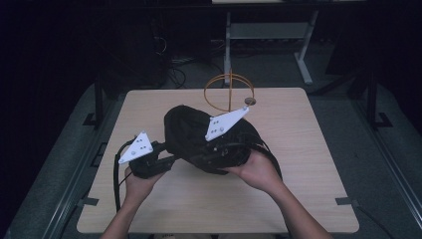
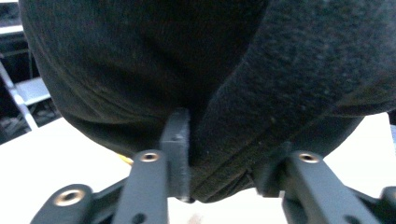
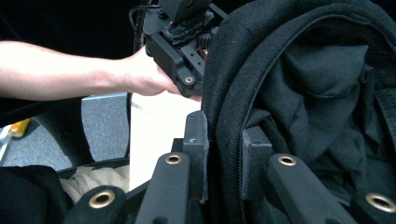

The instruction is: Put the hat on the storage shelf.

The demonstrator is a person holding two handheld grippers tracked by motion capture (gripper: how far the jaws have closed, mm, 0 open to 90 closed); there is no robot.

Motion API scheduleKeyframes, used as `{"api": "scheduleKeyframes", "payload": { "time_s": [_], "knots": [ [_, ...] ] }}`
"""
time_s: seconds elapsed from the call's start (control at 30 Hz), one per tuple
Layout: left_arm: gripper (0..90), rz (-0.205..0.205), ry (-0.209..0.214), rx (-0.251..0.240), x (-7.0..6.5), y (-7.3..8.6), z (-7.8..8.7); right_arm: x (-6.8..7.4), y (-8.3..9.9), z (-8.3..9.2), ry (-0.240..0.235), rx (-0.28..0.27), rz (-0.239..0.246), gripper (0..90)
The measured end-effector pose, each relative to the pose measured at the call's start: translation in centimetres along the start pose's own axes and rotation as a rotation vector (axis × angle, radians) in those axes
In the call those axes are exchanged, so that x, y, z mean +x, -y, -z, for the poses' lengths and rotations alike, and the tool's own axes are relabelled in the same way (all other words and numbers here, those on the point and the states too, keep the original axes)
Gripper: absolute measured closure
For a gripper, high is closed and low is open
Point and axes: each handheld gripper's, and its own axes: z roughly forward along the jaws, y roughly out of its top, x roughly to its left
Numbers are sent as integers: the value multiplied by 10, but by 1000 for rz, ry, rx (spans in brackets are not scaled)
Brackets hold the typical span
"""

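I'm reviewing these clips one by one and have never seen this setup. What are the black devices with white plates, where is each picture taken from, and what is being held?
There is no robot here. A person stands at a table and holds a hand-operated gripper in each hand: the left gripper and the right gripper. The white three-cornered plates are parts of those grippers.

The high view looks down on the table from above the person's side. Each of the other two pictures comes from a camera riding on one gripper, looking along its own two black jaws.

Both grippers hold a black fabric item, lifted above the table; what kind of item it is I cannot tell. In the left gripper view the jaws pinch a fold of it, and in the right gripper view they clamp its thick edge.

Behind it on the table stands a thin orange wire-hoop stand.
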Motion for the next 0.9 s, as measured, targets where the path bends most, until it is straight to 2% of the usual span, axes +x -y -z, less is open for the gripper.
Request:
{"api": "scheduleKeyframes", "payload": {
  "time_s": [0.1, 0.17, 0.23, 0.33, 0.37, 0.43, 0.63, 0.67, 0.7, 0.77, 0.9],
  "knots": [
    [754, -1, 6, -5, 1, -2, 0, -1, 0, 0, -6, -13, -3, 767],
    [801, -17, 8, -5, 1, -6, 2, -2, 0, 0, -15, -21, -12, 767],
    [816, -18, 6, -4, 1, -7, 2, -3, 0, 0, -14, -28, -4, 766],
    [827, -17, -2, -13, 2, -12, 7, -6, 3, 3, -25, -48, -41, 753],
    [828, -20, -6, -16, 2, -14, 8, -8, 3, 4, -24, -60, -37, 749],
    [830, -42, -19, -17, 2, -19, 10, -11, 4, 6, -28, -79, -52, 730],
    [837, -76, -35, -15, 1, -36, 13, -20, 7, 13, -22, -117, -90, 621],
    [838, -95, -38, -4, 2, -46, 13, -21, 8, 14, -19, -123, -109, 595],
    [839, -95, -38, -4, 2, -46, 13, -21, 8, 14, -19, -123, -109, 595],
    [839, -107, -44, 10, 2, -53, 12, -28, 11, 17, -20, -143, -137, 519],
    [840, -119, -63, 38, 8, -64, 15, -31, 15, 25, -9, -162, -154, 420]
  ]
}}
